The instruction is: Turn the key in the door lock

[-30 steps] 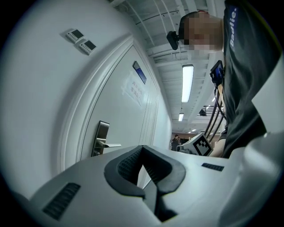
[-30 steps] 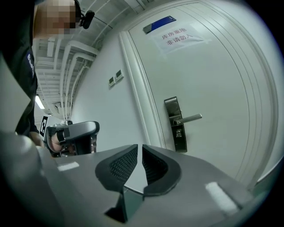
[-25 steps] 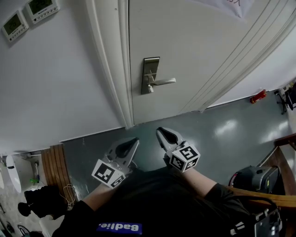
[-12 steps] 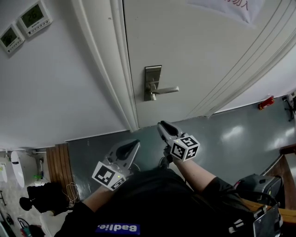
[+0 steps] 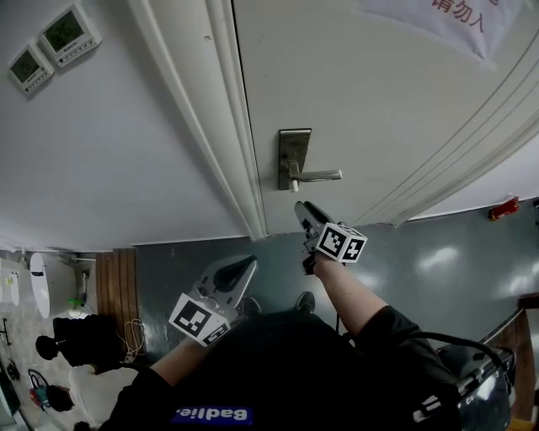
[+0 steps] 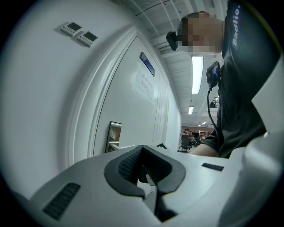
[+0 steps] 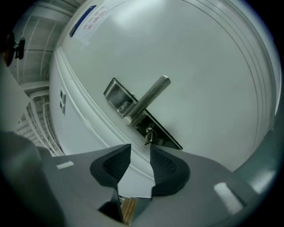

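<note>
A white door [image 5: 387,109] carries a metal lock plate [image 5: 294,157] with a lever handle [image 5: 322,176]. In the right gripper view a small key [image 7: 148,135] sticks out of the plate [image 7: 133,116] just below the lever [image 7: 150,95]. My right gripper [image 5: 301,207] points at the plate from just below it. Its jaws are opening, and the right gripper [image 7: 140,156] has nothing between its pads, with the key a short way ahead of them. My left gripper [image 5: 246,263] hangs lower and further from the door. The left gripper [image 6: 144,170] is shut and empty.
The white door frame [image 5: 236,143] runs just left of the lock. Two wall control panels [image 5: 66,30] sit at the upper left. A paper notice [image 5: 450,18] hangs on the door. A red doorstop [image 5: 504,208] lies on the grey floor, and dark bags [image 5: 80,345] at the lower left.
My right gripper has travelled up toward the lock plate, rolled, and its jaws have parted. The left gripper has shifted only slightly.
</note>
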